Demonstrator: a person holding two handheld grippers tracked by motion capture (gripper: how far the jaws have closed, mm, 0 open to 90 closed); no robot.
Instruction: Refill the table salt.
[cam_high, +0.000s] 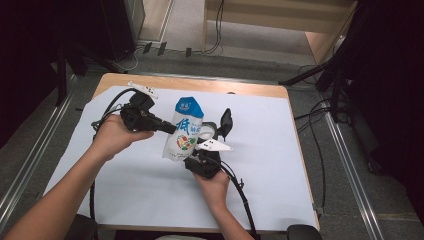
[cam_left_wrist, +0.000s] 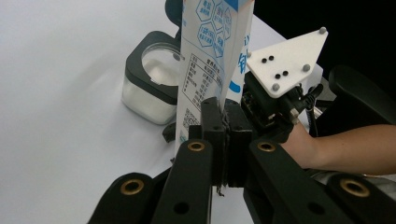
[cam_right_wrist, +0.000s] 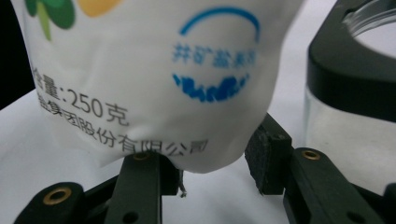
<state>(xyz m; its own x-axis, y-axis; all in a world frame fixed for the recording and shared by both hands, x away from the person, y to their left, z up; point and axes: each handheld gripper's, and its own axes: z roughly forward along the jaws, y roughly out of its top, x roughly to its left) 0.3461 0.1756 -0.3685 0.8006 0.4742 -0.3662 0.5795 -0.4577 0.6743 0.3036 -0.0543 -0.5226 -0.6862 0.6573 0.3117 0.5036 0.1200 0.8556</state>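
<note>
Left gripper (cam_left_wrist: 223, 135): jaws clamped on the bag's (cam_high: 183, 131) side edge | right gripper (cam_right_wrist: 210, 163): jaws half closed, squeezing the bag's bottom | bag: upright mid-desk (cam_high: 280, 95), beside glass jar (cam_left_wrist: 152, 88)

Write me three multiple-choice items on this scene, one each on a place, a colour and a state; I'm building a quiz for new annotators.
1. Where is the glass jar?
A. on the white sheet beside the pouch
B. on the floor
C. in the person's hand

2. What colour is the top of the pouch?
A. red
B. blue
C. black

3. How is the left gripper?
A. wide open
B. shut on the pouch's edge
C. lying on the table

Answers:
1 A, it stands on the sheet by the pouch.
2 B, the top is blue.
3 B, its jaws pinch the edge.
</note>
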